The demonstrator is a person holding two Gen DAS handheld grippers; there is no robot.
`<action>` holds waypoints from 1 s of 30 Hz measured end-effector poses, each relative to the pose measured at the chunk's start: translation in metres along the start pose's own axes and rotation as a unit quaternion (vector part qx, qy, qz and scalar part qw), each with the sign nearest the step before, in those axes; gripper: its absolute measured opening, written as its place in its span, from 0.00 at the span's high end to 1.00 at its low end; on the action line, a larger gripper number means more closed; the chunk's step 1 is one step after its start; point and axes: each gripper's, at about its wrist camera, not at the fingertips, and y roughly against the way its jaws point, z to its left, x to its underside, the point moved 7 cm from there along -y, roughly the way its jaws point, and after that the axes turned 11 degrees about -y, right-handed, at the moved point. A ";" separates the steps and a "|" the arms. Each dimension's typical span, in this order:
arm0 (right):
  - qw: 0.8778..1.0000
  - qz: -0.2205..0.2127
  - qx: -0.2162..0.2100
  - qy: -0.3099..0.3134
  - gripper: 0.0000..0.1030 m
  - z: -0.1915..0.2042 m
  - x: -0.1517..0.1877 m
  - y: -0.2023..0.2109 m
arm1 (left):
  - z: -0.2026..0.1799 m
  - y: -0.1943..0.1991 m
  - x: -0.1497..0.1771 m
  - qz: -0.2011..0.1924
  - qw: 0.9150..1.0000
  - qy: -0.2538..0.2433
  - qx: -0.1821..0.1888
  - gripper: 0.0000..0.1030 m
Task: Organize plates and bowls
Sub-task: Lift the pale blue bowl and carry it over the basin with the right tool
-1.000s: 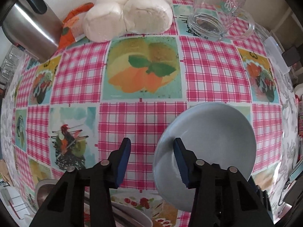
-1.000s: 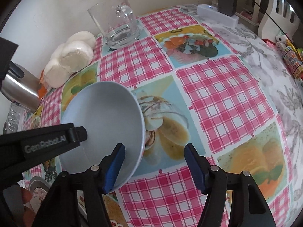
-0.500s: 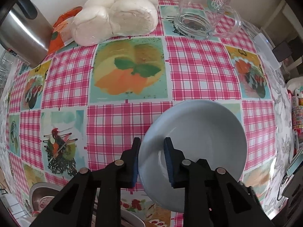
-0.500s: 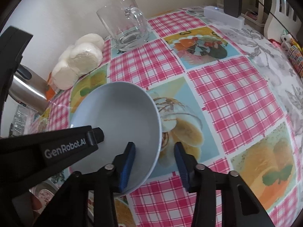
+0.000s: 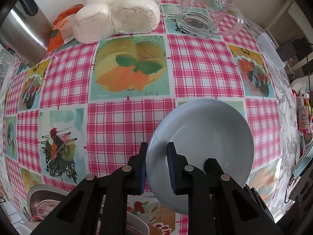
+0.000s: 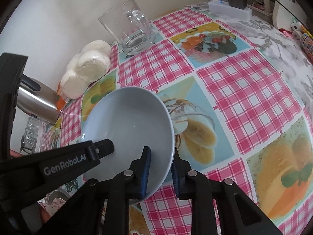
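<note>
A pale blue bowl is held above the checked tablecloth by both grippers. My left gripper is shut on the bowl's left rim, one pad inside and one outside. My right gripper is shut on the bowl at its right rim in the same way. The left gripper's arm shows in the right wrist view, reaching into the bowl from the left. A stack of patterned dishes lies at the lower left, partly hidden by the left gripper.
Against the wall stand a glass mug, a bag of white buns and a steel kettle. A white power strip with a black adapter lies at the far right. Small items crowd the table's right edge.
Both grippers have closed from open onto the bowl's rim, left then right. The bowl now sits lifted and held between them, a little nearer the cameras.
</note>
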 end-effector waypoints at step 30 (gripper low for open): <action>0.996 -0.078 -0.015 0.038 0.80 0.034 0.002 0.105 | 0.014 0.109 0.028 -0.117 0.989 0.008 0.094 0.83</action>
